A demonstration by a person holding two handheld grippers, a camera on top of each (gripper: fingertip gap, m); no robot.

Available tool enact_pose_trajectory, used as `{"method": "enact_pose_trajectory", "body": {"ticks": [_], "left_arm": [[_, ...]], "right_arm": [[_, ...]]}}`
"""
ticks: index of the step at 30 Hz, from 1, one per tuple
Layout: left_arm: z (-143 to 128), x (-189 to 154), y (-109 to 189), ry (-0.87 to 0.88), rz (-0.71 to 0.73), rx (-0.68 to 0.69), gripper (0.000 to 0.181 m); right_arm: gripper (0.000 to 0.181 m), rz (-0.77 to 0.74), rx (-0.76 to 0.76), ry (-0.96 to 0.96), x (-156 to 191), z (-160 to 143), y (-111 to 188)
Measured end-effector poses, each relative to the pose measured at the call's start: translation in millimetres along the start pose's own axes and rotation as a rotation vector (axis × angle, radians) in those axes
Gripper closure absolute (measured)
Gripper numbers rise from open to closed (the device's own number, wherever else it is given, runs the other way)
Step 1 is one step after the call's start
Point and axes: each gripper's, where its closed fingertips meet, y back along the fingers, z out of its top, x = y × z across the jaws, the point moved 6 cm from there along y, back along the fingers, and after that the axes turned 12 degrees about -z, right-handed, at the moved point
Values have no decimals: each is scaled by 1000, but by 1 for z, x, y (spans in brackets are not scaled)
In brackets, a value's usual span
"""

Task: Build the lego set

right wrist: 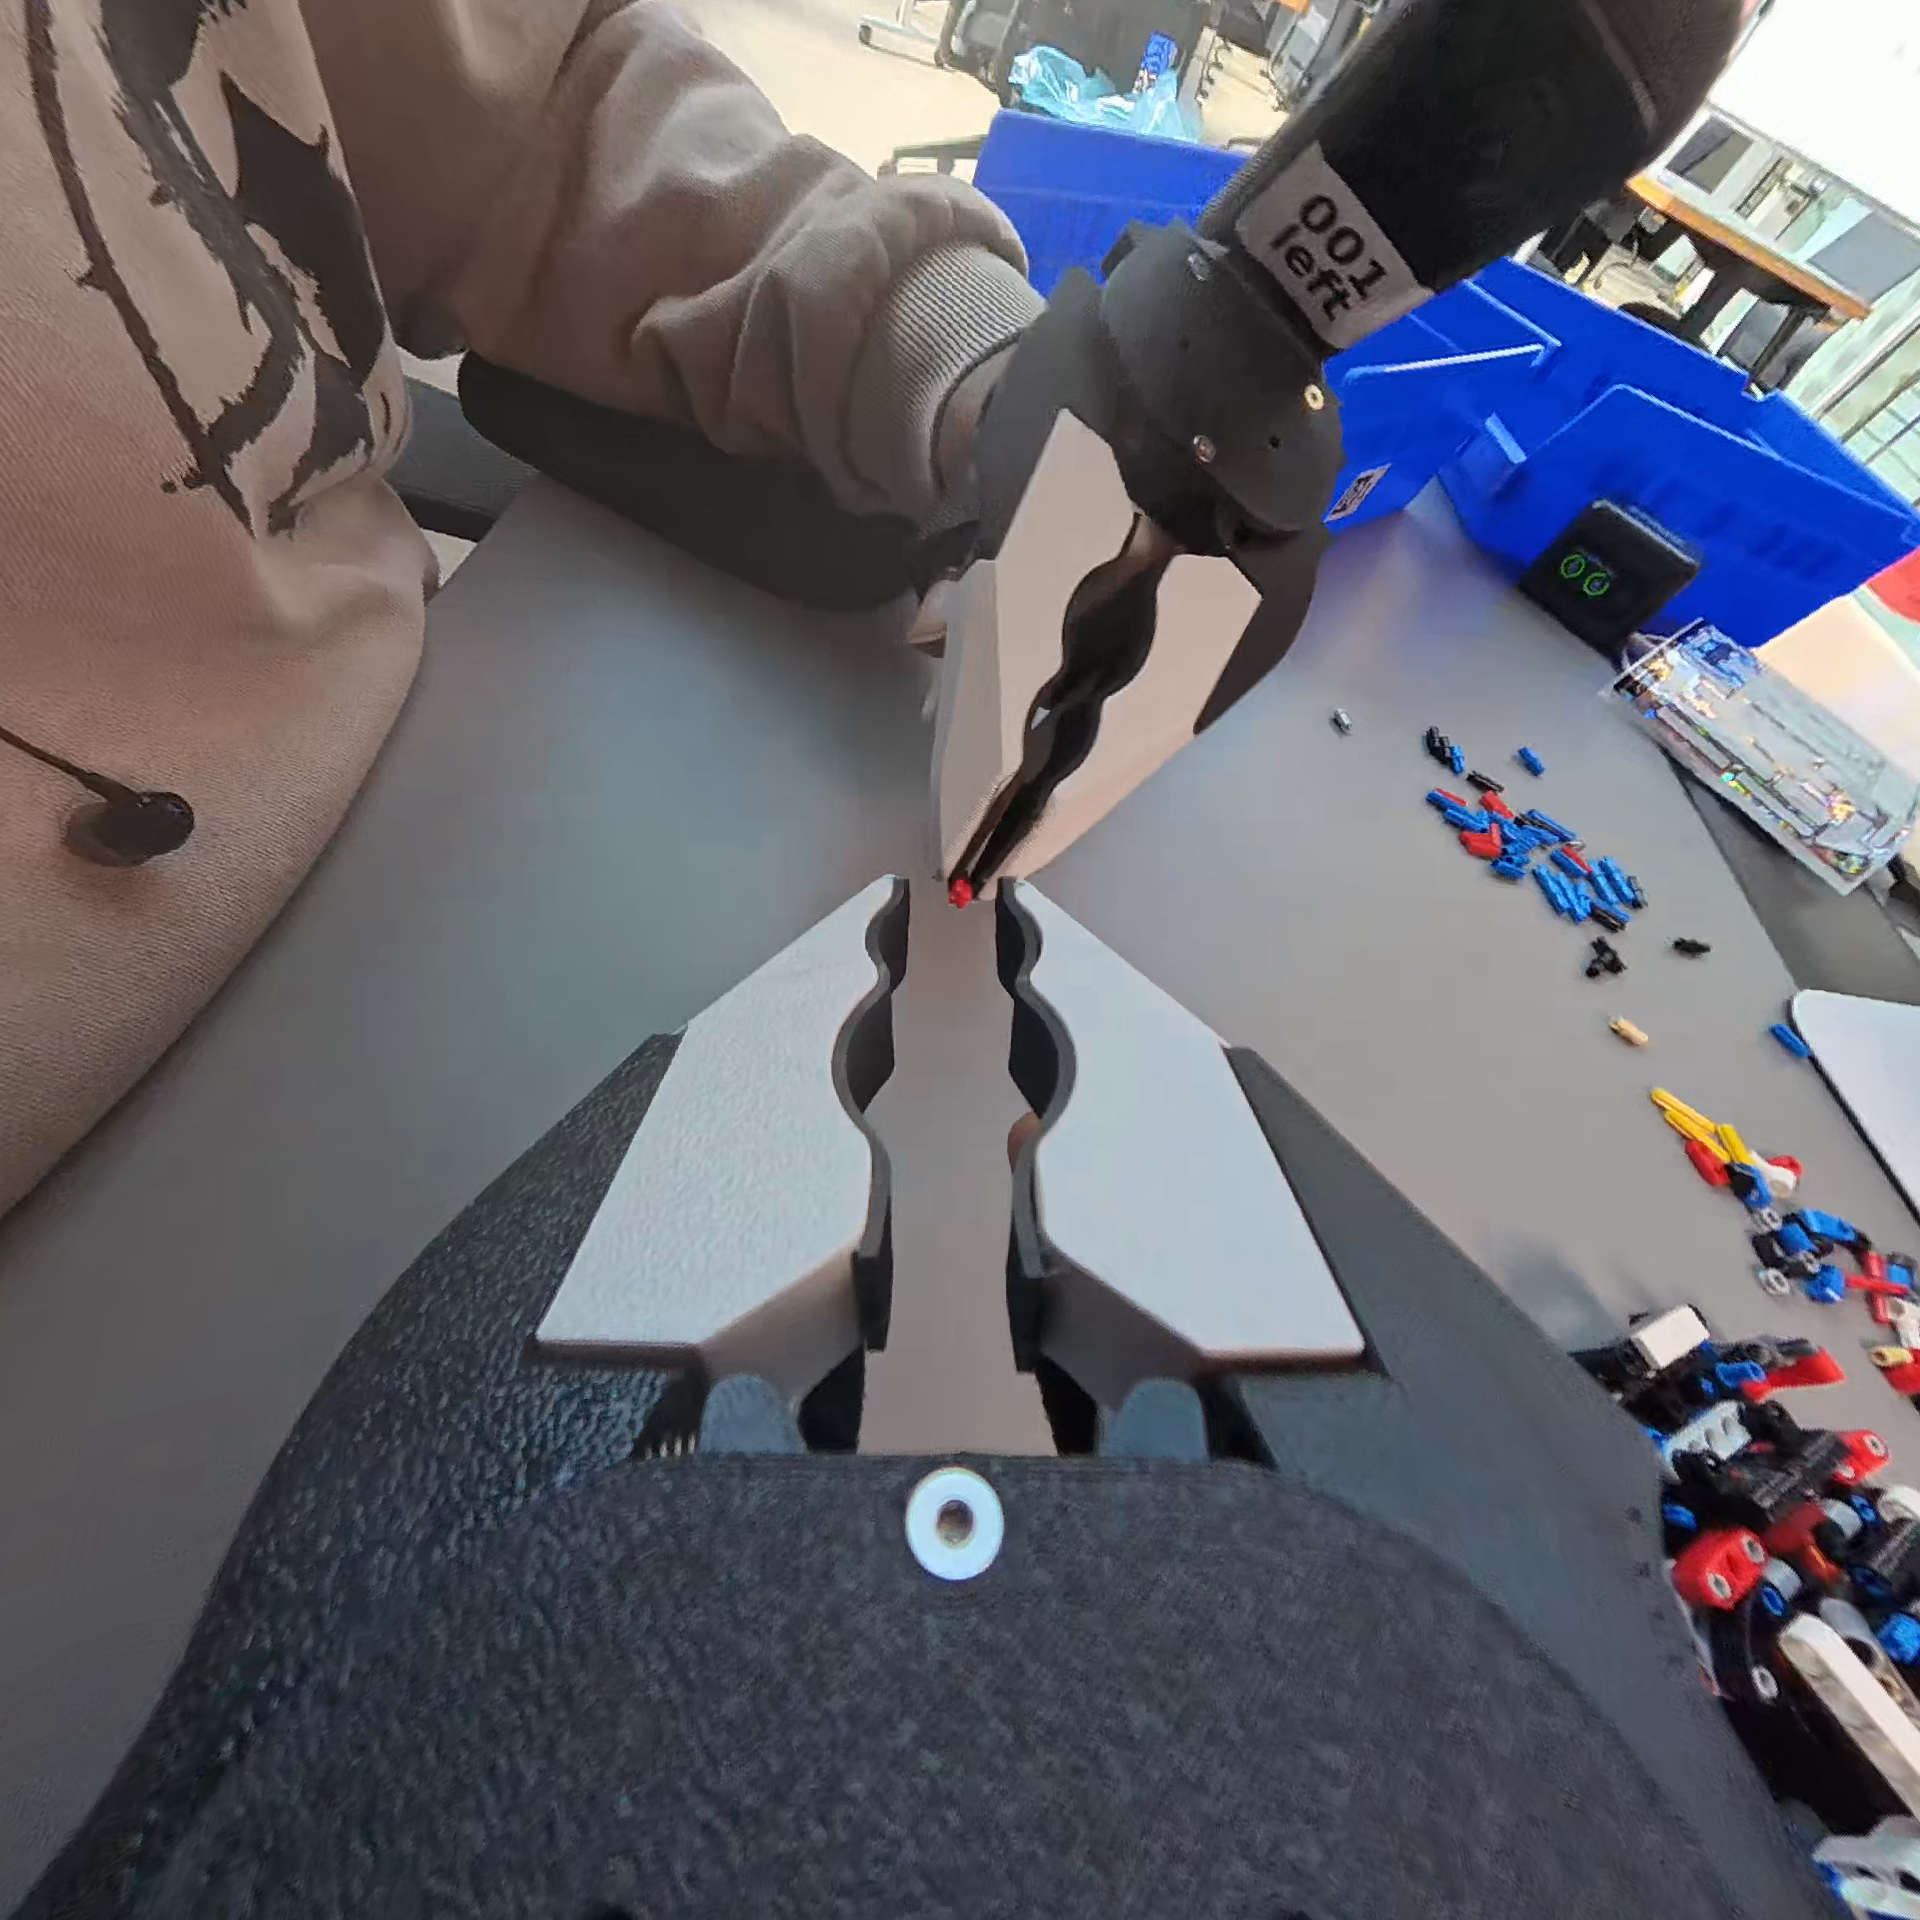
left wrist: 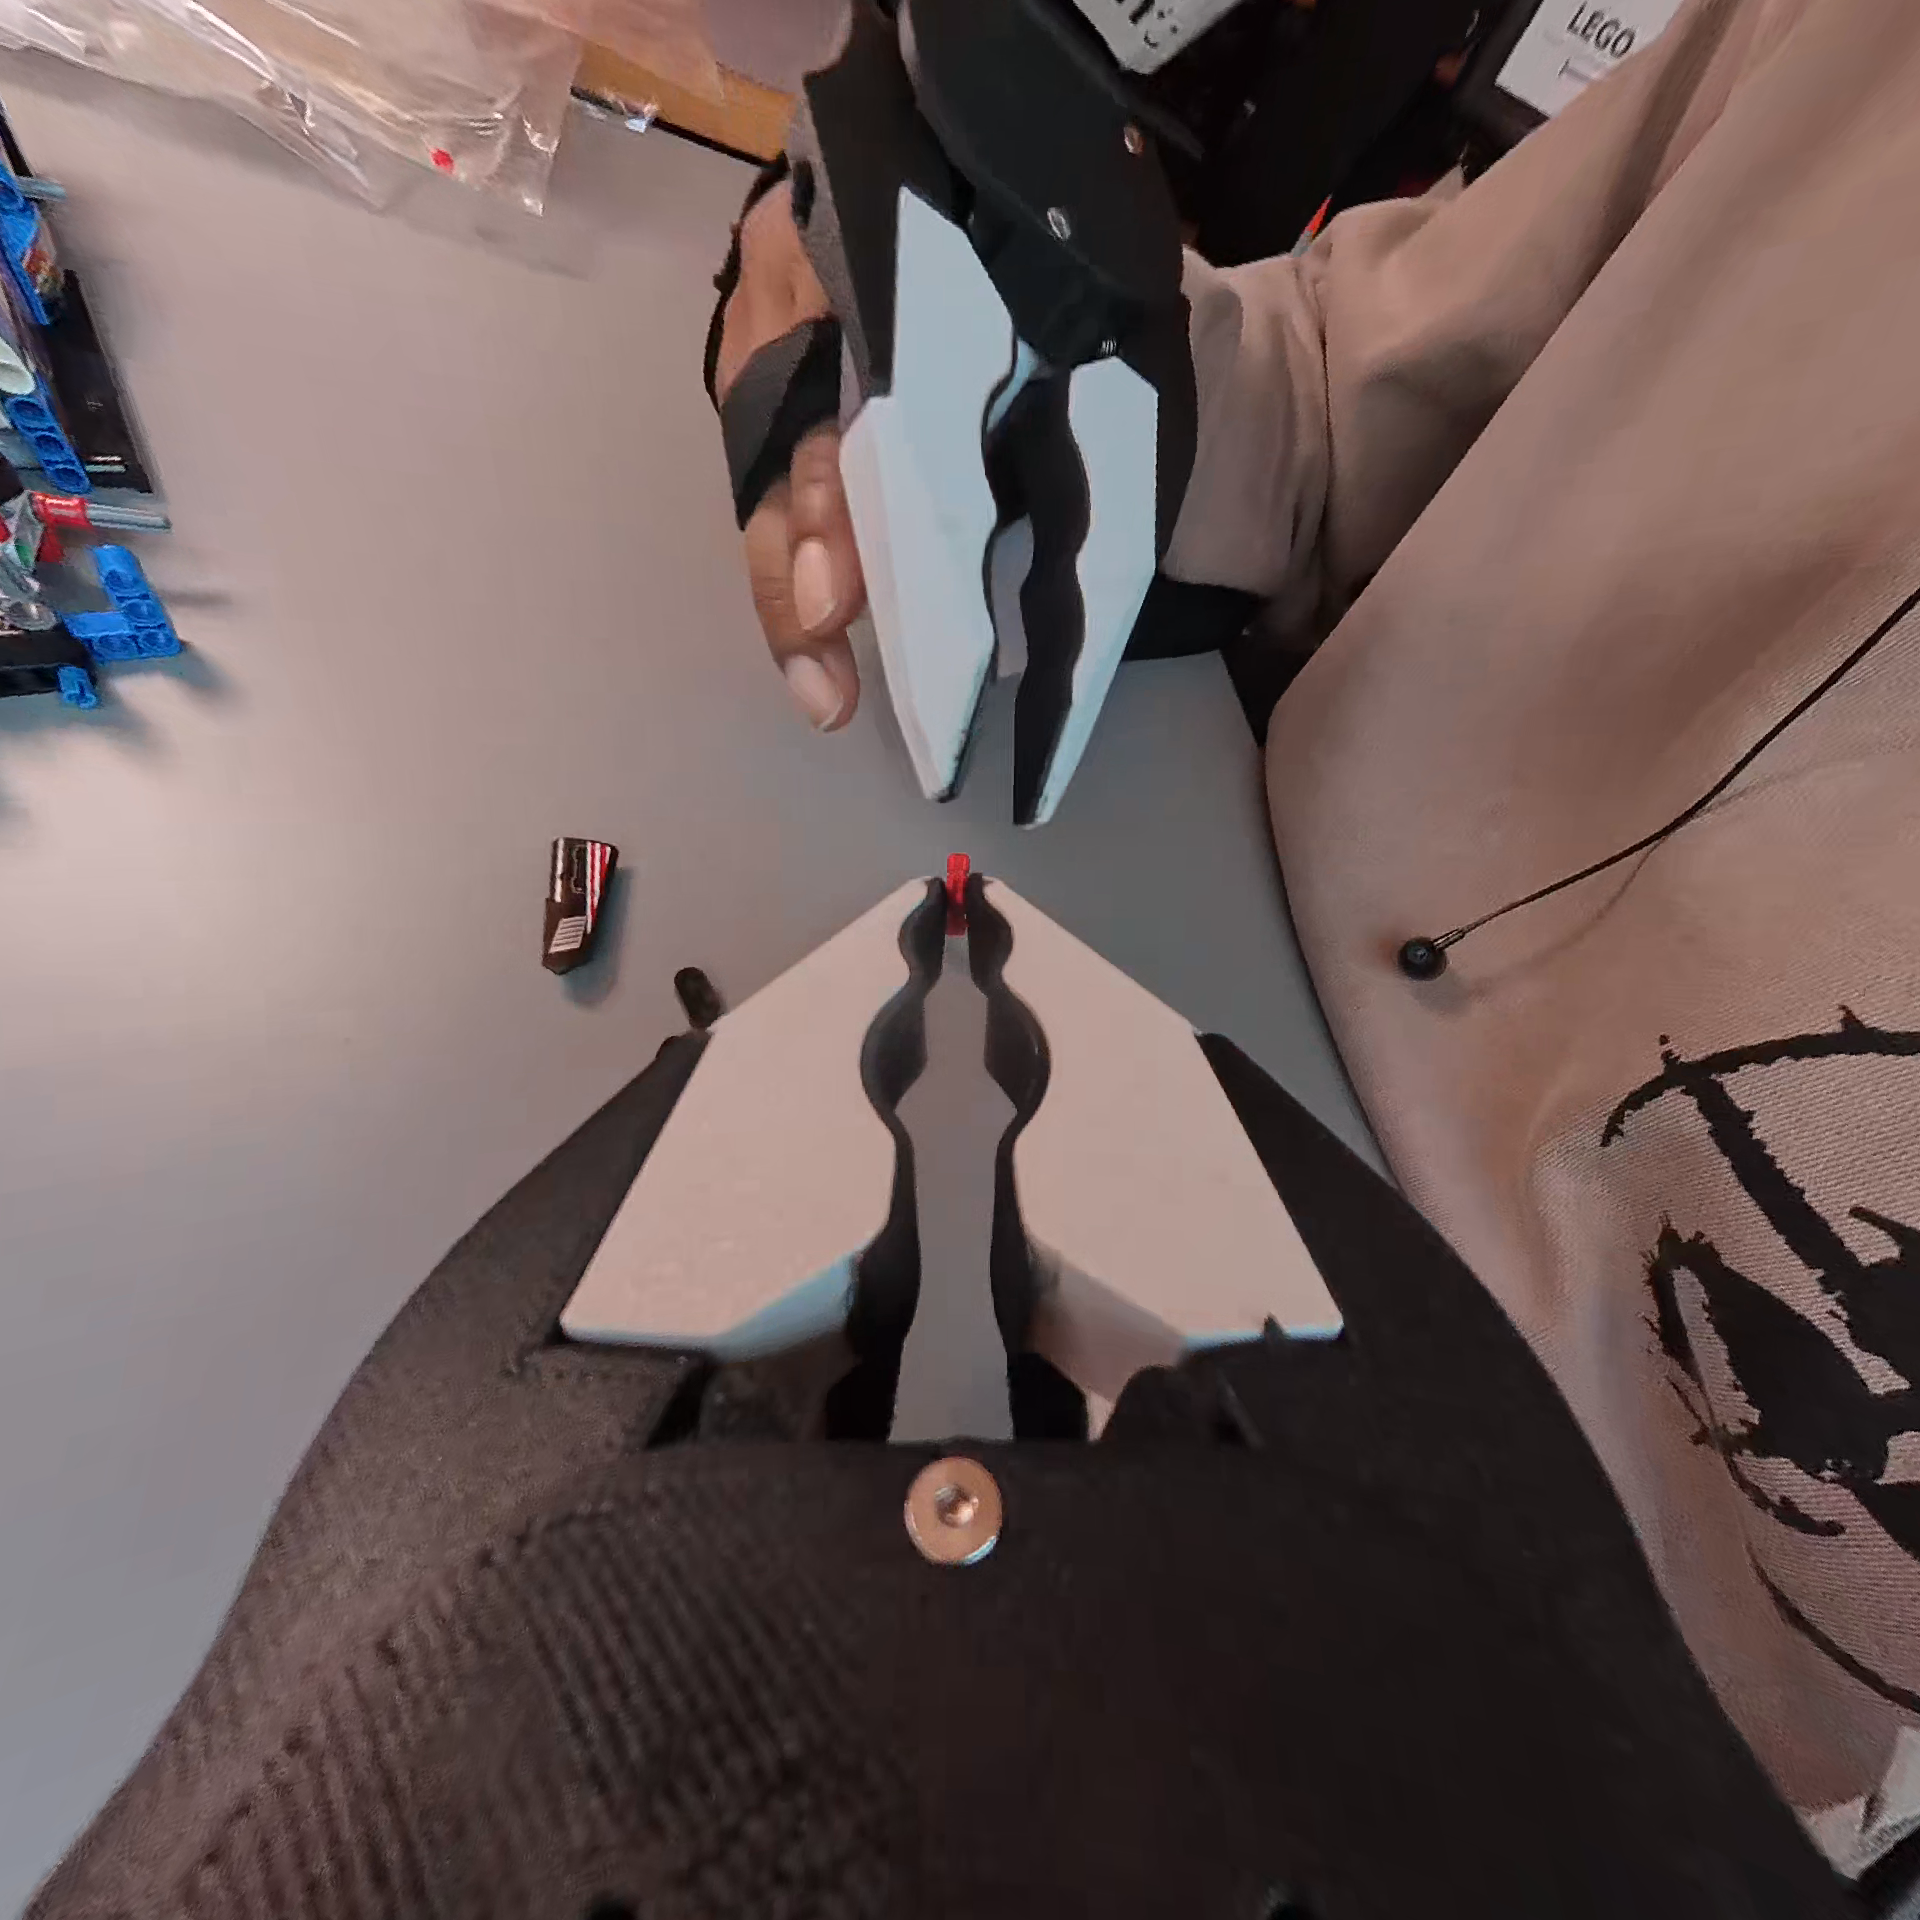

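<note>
My left gripper (left wrist: 957,885) is shut on a small red lego pin (left wrist: 956,891), which sticks out past its tips above the grey table (left wrist: 364,727). It also shows in the right wrist view (right wrist: 971,885), tips down, with the red pin (right wrist: 959,891) at its end. My right gripper (right wrist: 954,891) is open and empty, its tips on either side of the red pin without touching it. In the left wrist view the right gripper (left wrist: 987,808) points at the pin from just above.
A dark printed lego piece (left wrist: 579,902) and a small black pin (left wrist: 694,992) lie left of my left gripper. Blue lego parts (left wrist: 99,613) sit at the far left. Loose pins (right wrist: 1538,842), mixed parts (right wrist: 1808,1257), a partly built model (right wrist: 1787,1538) and blue bins (right wrist: 1621,416) are at the right. The tips of both grippers are at nearly the same place. The dark printed lego piece (left wrist: 579,902) sits 9 centimetres or so from the ends of my left fingers.
</note>
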Motion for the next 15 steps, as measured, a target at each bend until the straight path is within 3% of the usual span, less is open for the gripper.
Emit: {"method": "enact_pose_trajectory", "body": {"ticks": [10, 15], "left_arm": [[6, -4, 0, 147, -134, -132, 180], [10, 3, 9, 230, -147, -259, 178]], "right_arm": [[178, -63, -21, 112, 4, 5, -4], [179, -98, -57, 28, -7, 4, -1]]}}
